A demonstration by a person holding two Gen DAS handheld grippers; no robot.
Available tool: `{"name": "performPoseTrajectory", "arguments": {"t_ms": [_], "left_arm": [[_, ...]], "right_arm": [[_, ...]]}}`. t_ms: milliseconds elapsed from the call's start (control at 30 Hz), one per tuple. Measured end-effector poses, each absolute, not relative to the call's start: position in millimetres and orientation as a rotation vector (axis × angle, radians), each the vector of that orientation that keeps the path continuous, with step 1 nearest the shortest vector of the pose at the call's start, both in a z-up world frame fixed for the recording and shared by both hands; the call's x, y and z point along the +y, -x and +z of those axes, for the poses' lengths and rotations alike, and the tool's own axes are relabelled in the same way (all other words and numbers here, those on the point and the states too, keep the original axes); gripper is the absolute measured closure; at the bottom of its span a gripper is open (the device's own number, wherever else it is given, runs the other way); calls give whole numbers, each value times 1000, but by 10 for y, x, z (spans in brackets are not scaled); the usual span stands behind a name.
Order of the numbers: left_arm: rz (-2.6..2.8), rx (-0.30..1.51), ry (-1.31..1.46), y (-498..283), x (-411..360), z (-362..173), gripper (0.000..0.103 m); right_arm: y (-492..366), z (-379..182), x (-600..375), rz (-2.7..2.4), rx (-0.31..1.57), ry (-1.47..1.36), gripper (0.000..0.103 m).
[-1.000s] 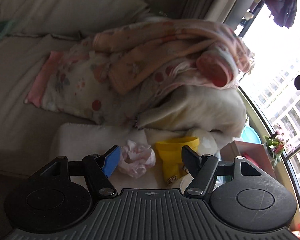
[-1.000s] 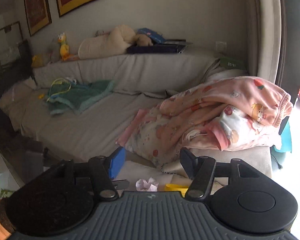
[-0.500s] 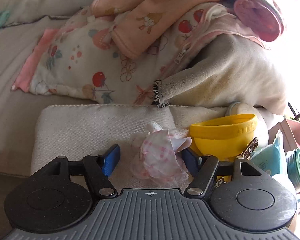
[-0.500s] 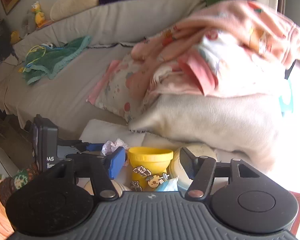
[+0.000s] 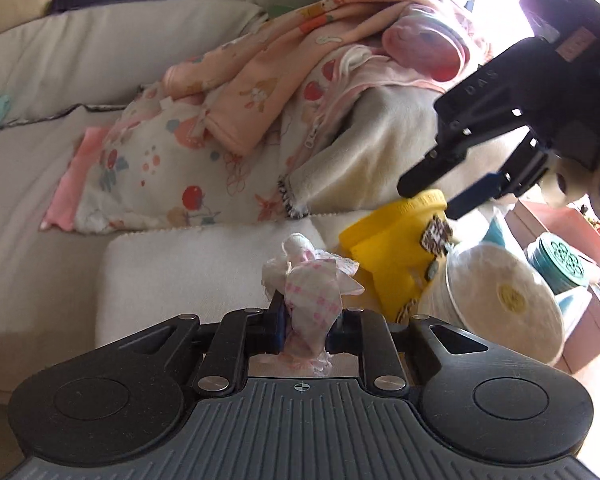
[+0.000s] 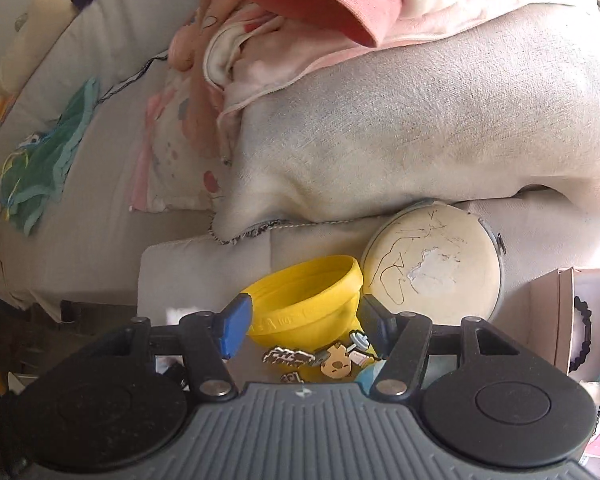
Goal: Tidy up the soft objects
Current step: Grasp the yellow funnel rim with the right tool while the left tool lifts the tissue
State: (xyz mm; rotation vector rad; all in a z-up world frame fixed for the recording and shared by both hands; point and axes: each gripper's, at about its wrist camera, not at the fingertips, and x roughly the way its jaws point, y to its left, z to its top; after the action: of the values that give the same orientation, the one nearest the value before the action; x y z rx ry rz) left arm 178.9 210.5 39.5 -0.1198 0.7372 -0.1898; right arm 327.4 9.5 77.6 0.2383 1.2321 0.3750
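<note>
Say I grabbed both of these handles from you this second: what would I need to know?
Left gripper: shut on the pink checked cloth, above the pale cushion.
Right gripper: open, its fingers either side of the yellow cup, not gripping yet.
Done: cloth picked up.
Left: place the cloth; the heap of pink clothes on the sofa is unsorted.

A home living room: grey sofa (image 5: 60,184) piled with children's blankets (image 5: 300,80).

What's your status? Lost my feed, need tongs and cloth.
Left tongs shut on crumpled pink-checked white cloth. Right tongs open, straddling yellow plastic cup. Round cream tin close beside cup.
</note>
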Motion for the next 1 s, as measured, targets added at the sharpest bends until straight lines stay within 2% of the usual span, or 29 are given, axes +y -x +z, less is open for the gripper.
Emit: {"name": "performPoseTrajectory", "arguments": {"t_ms": [333, 500, 600, 667, 767, 867, 1000], "left_arm": [[-168, 797, 334, -1559, 2395, 243, 83], [-177, 782, 360, -1481, 2425, 231, 83], [-187, 789, 371, -1448, 2432, 238, 83], [-187, 782, 374, -1414, 2430, 256, 83], [-179, 767, 376, -1353, 2433, 306, 83], [-172, 753, 373, -1295, 2438, 409, 83], [-162, 740, 384, -1221, 2457, 586, 83]], "right_arm": [[-3288, 861, 287, 342, 1189, -186, 46], [-3392, 607, 302, 274, 1300, -164, 48], [-3381, 541, 259, 318, 1325, -213, 57], [-3343, 549, 281, 338, 1317, -177, 76], [-3282, 594, 262, 345, 1293, -159, 90], [-3185, 769, 156, 384, 1246, -171, 96], [-2986, 1206, 104, 445, 1143, -159, 96]]}}
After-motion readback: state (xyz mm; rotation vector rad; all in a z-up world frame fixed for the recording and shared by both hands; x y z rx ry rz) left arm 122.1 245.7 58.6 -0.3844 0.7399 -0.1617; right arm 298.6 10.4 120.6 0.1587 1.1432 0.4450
